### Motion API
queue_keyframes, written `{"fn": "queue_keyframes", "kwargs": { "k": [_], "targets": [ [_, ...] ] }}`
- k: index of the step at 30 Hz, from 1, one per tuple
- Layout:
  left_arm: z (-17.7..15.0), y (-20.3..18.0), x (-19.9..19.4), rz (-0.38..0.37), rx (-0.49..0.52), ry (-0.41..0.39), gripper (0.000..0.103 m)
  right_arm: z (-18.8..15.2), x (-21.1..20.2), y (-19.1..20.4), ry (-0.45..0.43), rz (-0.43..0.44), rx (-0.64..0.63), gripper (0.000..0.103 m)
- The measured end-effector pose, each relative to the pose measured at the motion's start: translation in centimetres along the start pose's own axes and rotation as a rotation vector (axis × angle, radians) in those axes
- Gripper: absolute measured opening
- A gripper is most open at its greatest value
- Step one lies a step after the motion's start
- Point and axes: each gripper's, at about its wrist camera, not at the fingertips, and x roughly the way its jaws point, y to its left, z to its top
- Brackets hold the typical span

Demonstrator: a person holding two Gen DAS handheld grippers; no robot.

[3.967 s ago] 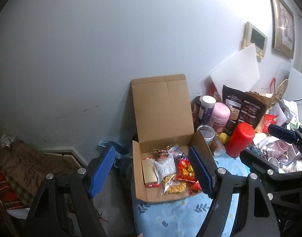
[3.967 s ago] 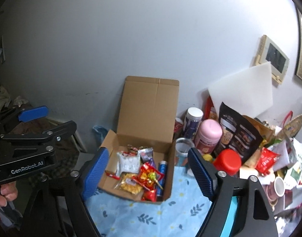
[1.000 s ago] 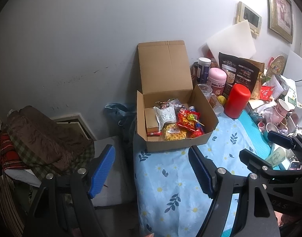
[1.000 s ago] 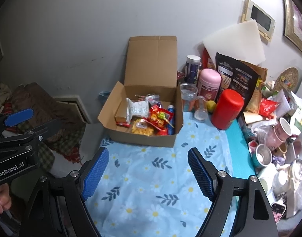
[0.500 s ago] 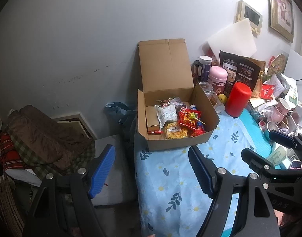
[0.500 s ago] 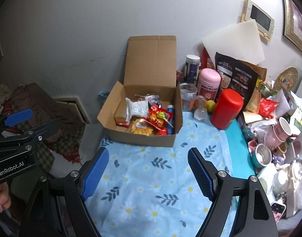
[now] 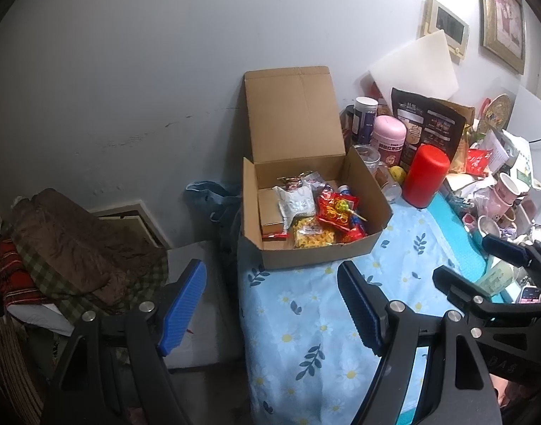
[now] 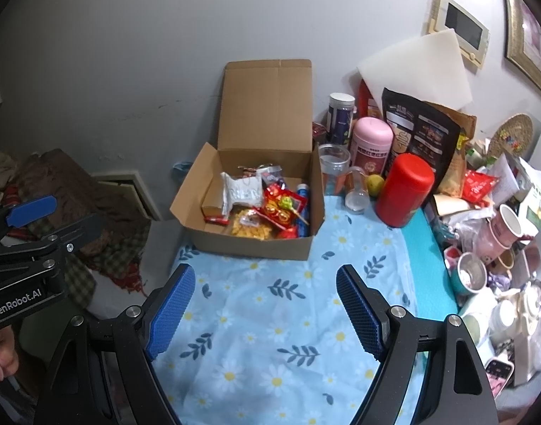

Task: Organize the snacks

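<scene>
Both tools gape wide and empty: left tool (image 7: 270,304), right tool (image 8: 261,306), facing the snack-filled cardboard box (image 8: 249,244).

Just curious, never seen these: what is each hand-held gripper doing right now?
Left hand-held gripper: open, holding nothing.
Right hand-held gripper: open, holding nothing.

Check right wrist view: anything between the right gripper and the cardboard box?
Nothing: only bare floral tablecloth between right gripper and cardboard box, in the right wrist view.
</scene>
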Motion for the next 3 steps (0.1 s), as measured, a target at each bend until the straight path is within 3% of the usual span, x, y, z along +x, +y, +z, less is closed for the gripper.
{"fn": "queue_keyframes", "kwargs": {
  "k": [3],
  "targets": [
    [-0.12,-0.06,0.62,0.002,0.000,0.009,0.077,-0.24,0.26,-0.18,0.007,0.001,0.006,0.083]
  ]
}}
